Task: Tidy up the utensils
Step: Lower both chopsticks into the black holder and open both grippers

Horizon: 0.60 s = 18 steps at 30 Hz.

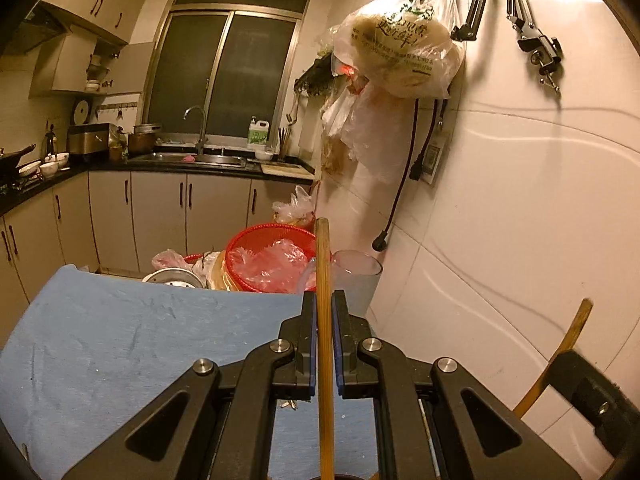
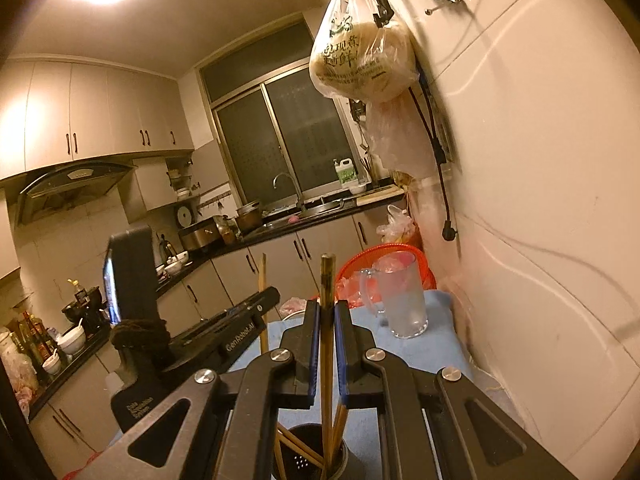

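Each claw pinches one chopstick: left gripper and right gripper. Some sticks already stand in the dark holder; these two are left.

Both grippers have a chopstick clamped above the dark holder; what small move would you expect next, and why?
Probably lower the right gripper a little and open it. Its chopstick stands upright with its lower end already inside the dark holder among other chopsticks, so release should leave it there. The left gripper could follow.

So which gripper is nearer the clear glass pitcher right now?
Hard to call. The clear glass pitcher stands just beyond and right of the right gripper, and likewise just beyond and right of the left gripper. Each grips a chopstick.
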Motion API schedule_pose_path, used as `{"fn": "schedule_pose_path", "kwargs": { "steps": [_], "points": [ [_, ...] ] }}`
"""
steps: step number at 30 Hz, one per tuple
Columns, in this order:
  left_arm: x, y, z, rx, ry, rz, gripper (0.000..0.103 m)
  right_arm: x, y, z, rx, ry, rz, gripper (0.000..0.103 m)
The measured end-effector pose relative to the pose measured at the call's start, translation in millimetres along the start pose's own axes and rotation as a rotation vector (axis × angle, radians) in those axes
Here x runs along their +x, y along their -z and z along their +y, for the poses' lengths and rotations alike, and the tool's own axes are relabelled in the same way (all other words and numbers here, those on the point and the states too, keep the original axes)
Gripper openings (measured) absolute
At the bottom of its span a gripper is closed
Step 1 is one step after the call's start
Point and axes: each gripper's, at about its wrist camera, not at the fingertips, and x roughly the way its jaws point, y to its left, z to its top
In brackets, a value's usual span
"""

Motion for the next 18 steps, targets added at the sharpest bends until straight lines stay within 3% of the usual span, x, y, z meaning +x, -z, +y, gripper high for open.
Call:
{"fn": "schedule_pose_path", "kwargs": {
  "steps": [8,18],
  "points": [
    [7.6,-13.0,-2.6,0.012,-0.014,-0.012,0.007,4.7,0.1,-3.1,0.007,0.011,0.002,0.008],
    [6.2,6.1,5.3,0.016,-0.011,0.057,0.007,10.1,4.7,-2.9,0.003,0.013,0.026,0.008]
  ]
}}
